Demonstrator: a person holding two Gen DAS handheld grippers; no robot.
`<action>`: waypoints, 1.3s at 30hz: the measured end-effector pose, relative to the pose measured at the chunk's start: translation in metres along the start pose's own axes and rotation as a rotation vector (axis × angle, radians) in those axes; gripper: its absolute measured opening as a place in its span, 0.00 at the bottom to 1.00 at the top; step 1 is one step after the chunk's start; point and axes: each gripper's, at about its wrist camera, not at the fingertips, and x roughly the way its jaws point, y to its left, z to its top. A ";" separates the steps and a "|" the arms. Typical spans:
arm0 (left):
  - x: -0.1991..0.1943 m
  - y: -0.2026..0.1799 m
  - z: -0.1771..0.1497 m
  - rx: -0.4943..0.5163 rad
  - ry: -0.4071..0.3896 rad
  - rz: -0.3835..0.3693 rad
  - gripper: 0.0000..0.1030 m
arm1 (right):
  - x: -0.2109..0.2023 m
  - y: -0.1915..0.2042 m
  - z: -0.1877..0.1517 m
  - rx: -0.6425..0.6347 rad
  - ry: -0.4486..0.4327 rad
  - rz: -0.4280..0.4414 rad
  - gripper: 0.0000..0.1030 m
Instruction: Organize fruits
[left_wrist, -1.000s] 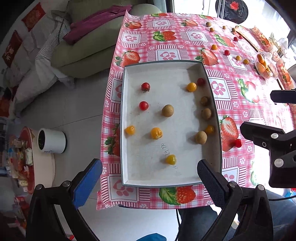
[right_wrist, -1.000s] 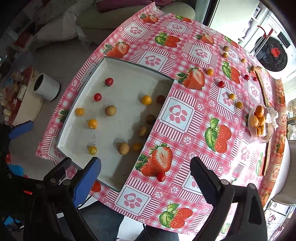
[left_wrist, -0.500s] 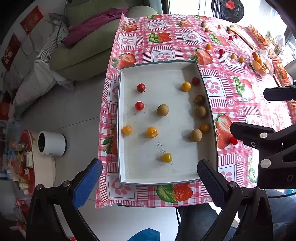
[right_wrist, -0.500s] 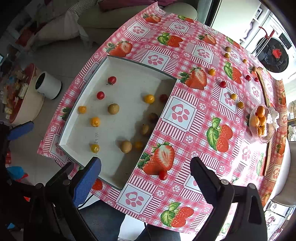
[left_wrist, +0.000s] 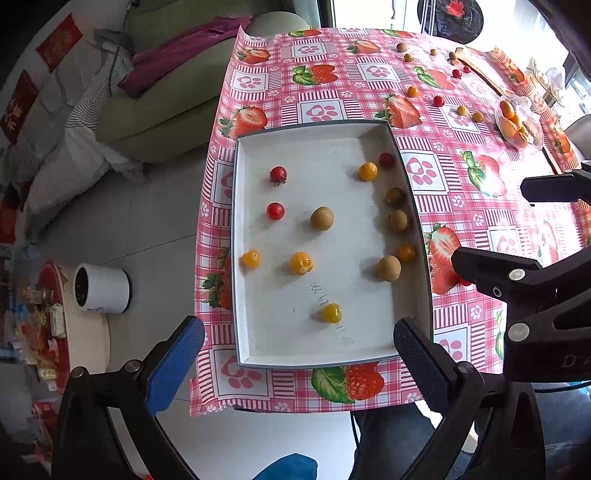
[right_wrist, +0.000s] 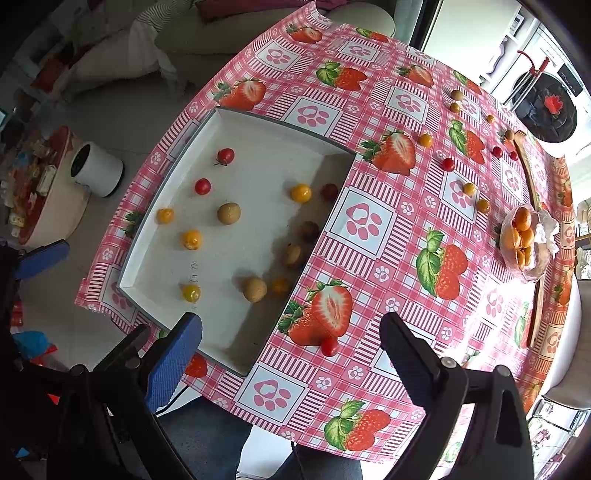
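Handwritten marks on the tray (left_wrist: 242, 236) floor near the front yellow tomato (left_wrist: 331, 312): digits, not legible. "D" embossed on right tool body seen from left wrist view; rest cut off.

Left tool (left_wrist: 299, 363) wide apart, empty, hovering above the tray's near edge. Right tool (right_wrist: 291, 354) wide apart, empty, above the table (right_wrist: 406, 258) just right of the tray.

Fruits: in tray, two red tomatoes (left_wrist: 277, 174) at left, yellow/orange ones scattered, brown round fruits (left_wrist: 321, 218) mid and along right wall. One loose red tomato (right_wrist: 329, 346) on the tablecloth just right of the tray's near corner, between the right tool's fingers in the right wrist view. More small fruits spread across far table; a clear bag of oranges (right_wrist: 522, 236) at far right.

Versus 1.0 s ago: both cameras pulled back/up slightly, more of near table edge visible. Fruits unmoved. Both tools equally wide as before.
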 end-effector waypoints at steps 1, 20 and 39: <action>0.000 0.000 0.000 0.001 0.000 0.000 1.00 | 0.000 0.000 0.000 0.002 0.000 0.000 0.95; 0.004 -0.003 0.000 0.018 0.013 -0.019 1.00 | 0.002 0.003 0.000 0.000 0.003 0.003 0.95; 0.005 0.001 0.001 0.006 0.015 -0.042 1.00 | 0.008 0.002 0.001 -0.019 0.026 0.025 0.95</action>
